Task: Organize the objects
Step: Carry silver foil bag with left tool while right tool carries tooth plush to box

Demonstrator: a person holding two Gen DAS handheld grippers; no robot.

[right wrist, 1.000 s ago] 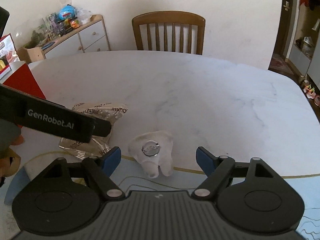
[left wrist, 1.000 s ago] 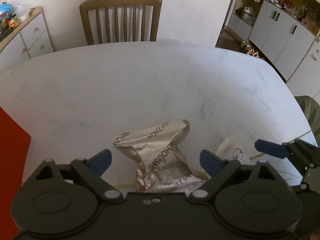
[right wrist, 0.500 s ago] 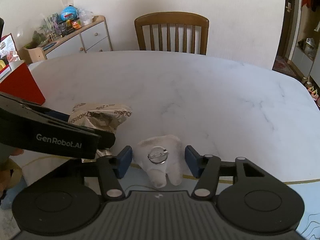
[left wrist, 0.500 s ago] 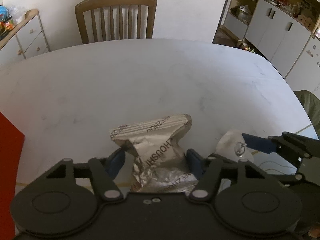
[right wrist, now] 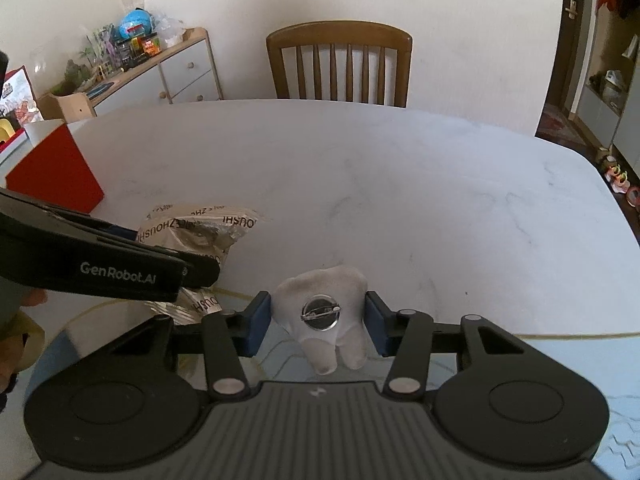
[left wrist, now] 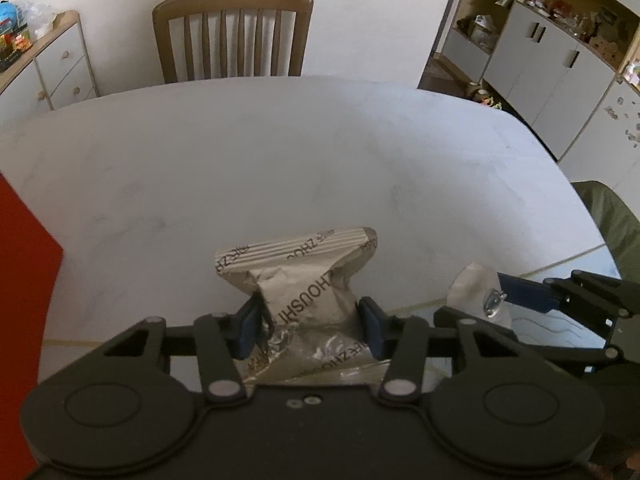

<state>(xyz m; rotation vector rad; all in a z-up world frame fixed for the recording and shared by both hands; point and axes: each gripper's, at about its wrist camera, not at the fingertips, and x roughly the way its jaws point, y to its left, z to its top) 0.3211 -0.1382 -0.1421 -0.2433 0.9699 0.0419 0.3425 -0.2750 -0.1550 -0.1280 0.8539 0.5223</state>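
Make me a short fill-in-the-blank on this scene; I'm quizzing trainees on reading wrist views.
1. The left tool is shut on the ____.
2. The right tool is shut on a white plush shaped like a ____.
3. The round metal piece on the plush is a ____.
4. The box at the table's left edge is ____ in colour.

Missing words: packet; tooth; pin; red
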